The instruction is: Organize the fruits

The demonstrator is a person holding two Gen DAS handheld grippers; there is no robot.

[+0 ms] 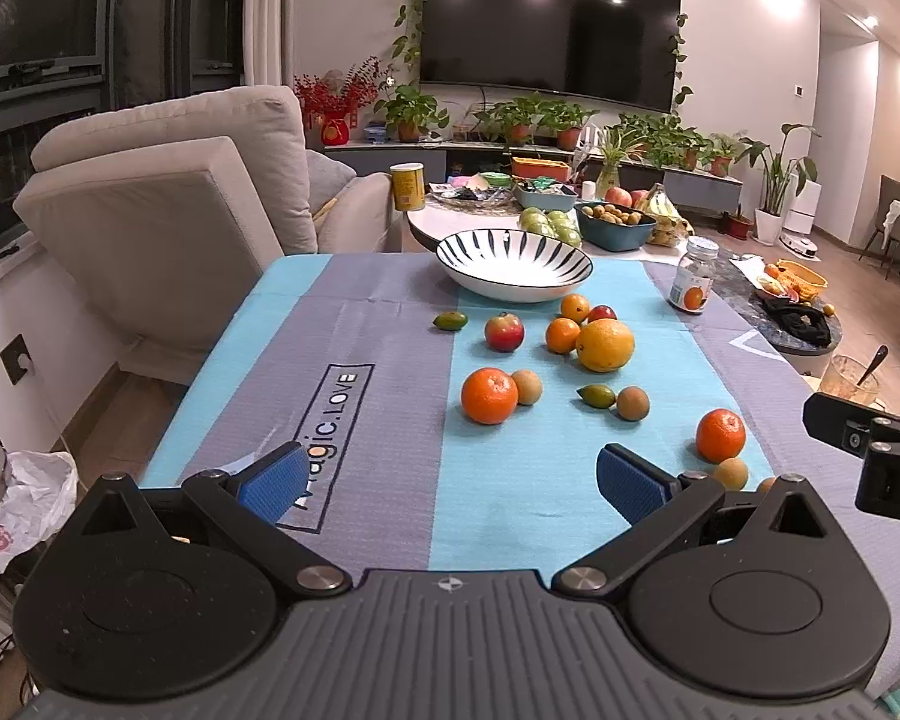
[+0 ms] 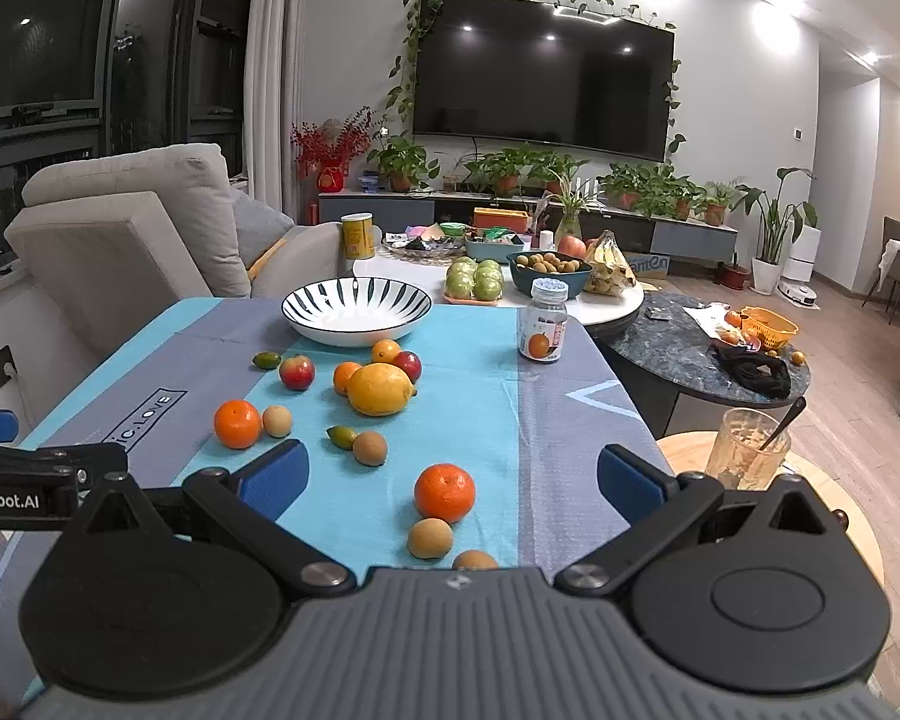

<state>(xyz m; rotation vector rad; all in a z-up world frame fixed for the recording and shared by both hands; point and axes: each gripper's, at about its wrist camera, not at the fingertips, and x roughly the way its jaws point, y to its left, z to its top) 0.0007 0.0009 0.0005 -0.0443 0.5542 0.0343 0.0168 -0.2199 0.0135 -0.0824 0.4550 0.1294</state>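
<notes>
Living room, night outside: dark-framed windows [image 2: 36,78] on left, white curtain [image 2: 264,72] beside them. Beige fabric sofa [image 1: 168,198] below the windows. White far wall carries a large black flat-screen TV [image 2: 543,75], off, with trailing green vine [image 2: 411,48] around its frame. Below it a long low grey media cabinet [image 2: 690,234] lined with potted green plants [image 2: 507,171]. Recessed ceiling spotlights [image 2: 777,24] on, glare on the wall. Light wood plank floor [image 2: 858,372] at right. Dark marble round coffee table [image 2: 672,354] mid-room.

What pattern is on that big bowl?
The bowl is white with dark stripes radiating from its centre, clearest in the left wrist view.
</notes>
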